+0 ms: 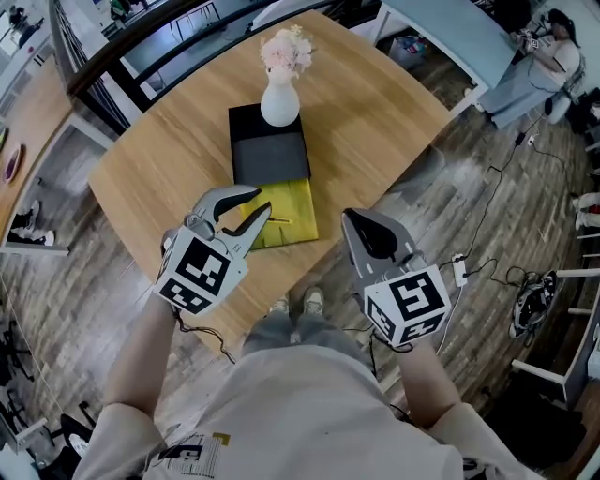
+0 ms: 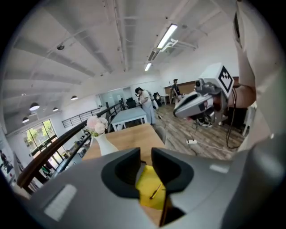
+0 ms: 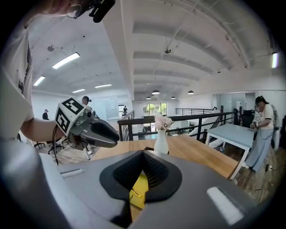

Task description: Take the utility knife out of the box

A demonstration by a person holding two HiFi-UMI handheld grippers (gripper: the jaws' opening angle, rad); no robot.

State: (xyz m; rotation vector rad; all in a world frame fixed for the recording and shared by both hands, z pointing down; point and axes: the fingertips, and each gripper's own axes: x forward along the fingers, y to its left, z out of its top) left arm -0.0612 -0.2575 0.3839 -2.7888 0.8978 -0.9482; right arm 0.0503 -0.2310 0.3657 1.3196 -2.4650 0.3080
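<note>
A flat black box (image 1: 269, 150) lies in the middle of the round wooden table (image 1: 375, 122). A yellow tray or lid (image 1: 291, 220) lies against its near side, with a thin stick-like thing (image 2: 155, 191) on it; I cannot tell if this is the utility knife. My left gripper (image 1: 262, 206) hangs over the yellow piece's left part, its jaws a little apart and nothing between them; the yellow (image 2: 149, 188) shows through the gap. My right gripper (image 1: 350, 219) is shut and empty, just right of the yellow piece, over the table's near edge.
A white vase with pale flowers (image 1: 279, 94) stands on the black box's far end. A power strip and cables (image 1: 459, 270) lie on the wooden floor to the right. A white table (image 1: 450, 28) stands at the back right, with a person beside it.
</note>
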